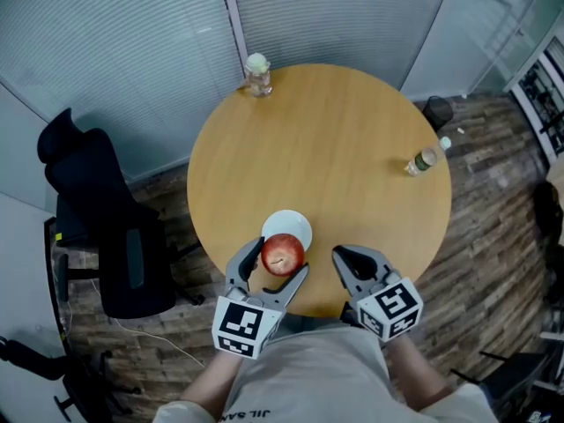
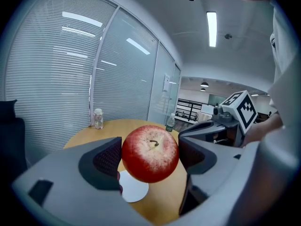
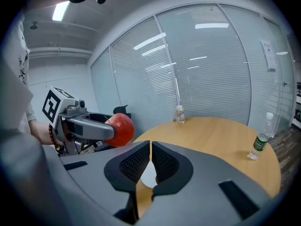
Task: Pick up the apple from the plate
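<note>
A red apple (image 1: 283, 254) is clamped between the jaws of my left gripper (image 1: 271, 264), lifted above the white plate (image 1: 291, 225) near the table's front edge. In the left gripper view the apple (image 2: 150, 153) fills the gap between both jaws, stem up, with the plate (image 2: 133, 190) below it and bare. My right gripper (image 1: 345, 264) hovers to the right of the apple, jaws shut with nothing between them. The right gripper view shows the apple (image 3: 121, 129) held at the left, and the plate (image 3: 147, 175) partly hidden behind its own jaws.
The round wooden table (image 1: 335, 148) carries a glass jar (image 1: 257, 75) at its far edge and a plastic bottle (image 1: 422, 161) at the right. A black office chair (image 1: 101, 227) stands to the left. A dark bin (image 1: 437, 111) sits on the floor beyond the table.
</note>
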The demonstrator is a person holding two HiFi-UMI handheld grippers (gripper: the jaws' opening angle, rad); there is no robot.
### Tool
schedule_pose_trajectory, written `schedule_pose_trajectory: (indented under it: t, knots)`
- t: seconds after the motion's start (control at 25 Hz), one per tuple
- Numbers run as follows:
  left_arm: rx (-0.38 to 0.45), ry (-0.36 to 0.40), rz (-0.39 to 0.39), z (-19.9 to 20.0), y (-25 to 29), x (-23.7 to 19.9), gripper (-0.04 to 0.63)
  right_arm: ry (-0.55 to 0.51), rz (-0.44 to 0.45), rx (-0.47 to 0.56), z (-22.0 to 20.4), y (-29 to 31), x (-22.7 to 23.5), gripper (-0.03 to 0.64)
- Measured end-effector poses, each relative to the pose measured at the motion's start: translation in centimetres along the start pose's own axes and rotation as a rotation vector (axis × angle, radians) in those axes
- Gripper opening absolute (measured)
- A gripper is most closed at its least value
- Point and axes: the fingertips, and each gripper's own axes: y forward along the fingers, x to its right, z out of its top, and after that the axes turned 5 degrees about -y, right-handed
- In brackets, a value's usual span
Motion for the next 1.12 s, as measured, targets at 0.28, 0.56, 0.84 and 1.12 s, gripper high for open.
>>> schedule_pose_trajectory:
  t: [0.28, 0.56, 0.84, 1.12]
  knots:
    - [0.012, 0.005, -0.005, 0.4, -0.5, 0.6, 0.379, -0.018, 0.017, 0.016, 0.8, -0.2, -0.8, 0.035]
    - [0.017, 0.01, -0.002, 0.3, -0.6, 0.6, 0.379, -0.029, 0.015, 0.018, 0.8, -0.4, -1.2, 0.035]
    - [0.015, 0.009, -0.002, 0.5, -1.0, 0.9, 0.379, -0.029, 0.016, 0.021, 0.9, -0.9, -1.4, 0.034]
    - [0.018, 0.012, -0.006, 0.3, -1.3, 1.1, 0.379, -0.03, 0.011, 0.023, 0.8, -1.1, -1.4, 0.034]
